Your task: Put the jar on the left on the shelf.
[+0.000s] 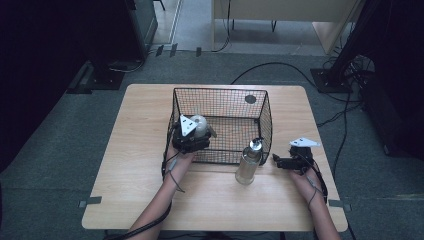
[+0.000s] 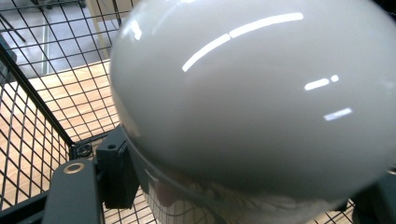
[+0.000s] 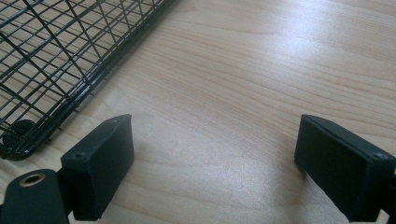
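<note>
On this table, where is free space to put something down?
Bare wood lies left of the wire basket and along the near edge between the forearms. It is crowded beside the glass bottle near the right tool, and at the left tool holding a white round object.

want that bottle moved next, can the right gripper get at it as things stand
Probably yes. The right gripper is open and holds nothing, and the bottle stands just beside it on bare table, outside the wire basket, with nothing between them.
</note>
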The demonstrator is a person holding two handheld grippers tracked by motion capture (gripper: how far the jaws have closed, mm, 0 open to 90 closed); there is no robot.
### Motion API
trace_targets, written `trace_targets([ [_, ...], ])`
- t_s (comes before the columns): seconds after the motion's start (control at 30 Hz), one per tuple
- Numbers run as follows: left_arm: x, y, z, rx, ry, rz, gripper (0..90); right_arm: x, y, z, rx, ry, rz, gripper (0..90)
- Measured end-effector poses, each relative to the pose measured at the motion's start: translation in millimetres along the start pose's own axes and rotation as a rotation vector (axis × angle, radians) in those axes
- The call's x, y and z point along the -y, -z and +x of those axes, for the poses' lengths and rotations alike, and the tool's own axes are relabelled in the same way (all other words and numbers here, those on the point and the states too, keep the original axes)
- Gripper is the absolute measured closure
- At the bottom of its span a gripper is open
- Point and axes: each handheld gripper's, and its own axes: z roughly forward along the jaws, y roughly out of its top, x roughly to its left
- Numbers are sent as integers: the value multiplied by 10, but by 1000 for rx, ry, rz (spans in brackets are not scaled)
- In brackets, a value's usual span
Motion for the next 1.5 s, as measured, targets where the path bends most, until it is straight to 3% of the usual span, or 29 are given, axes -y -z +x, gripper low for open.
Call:
trace_targets([
  [0.1, -8, 19, 19, 1, 5, 1, 216, 0, 0, 0, 0, -1, 0, 115],
  [0.43, 5, 80, 29, 12, -3, 25, 215, 0, 0, 0, 0, 0, 0, 115],
  [0.57, 2, 101, 9, 2, -32, 53, 215, 0, 0, 1, 0, -1, 1, 115],
  [0.8, -3, 140, 7, 31, -17, 82, 214, 0, 0, 0, 0, 0, 0, 115],
  [0.97, 16, 179, 9, 29, -37, 89, 204, 0, 0, 0, 0, -1, 0, 115],
  [1.23, 6, 259, 40, 54, -15, 98, 204, 0, 1, 0, 0, 0, 0, 115],
  [1.5, 9, 311, 6, 65, -37, 119, 204, 0, 0, 0, 0, -1, 0, 115],
])
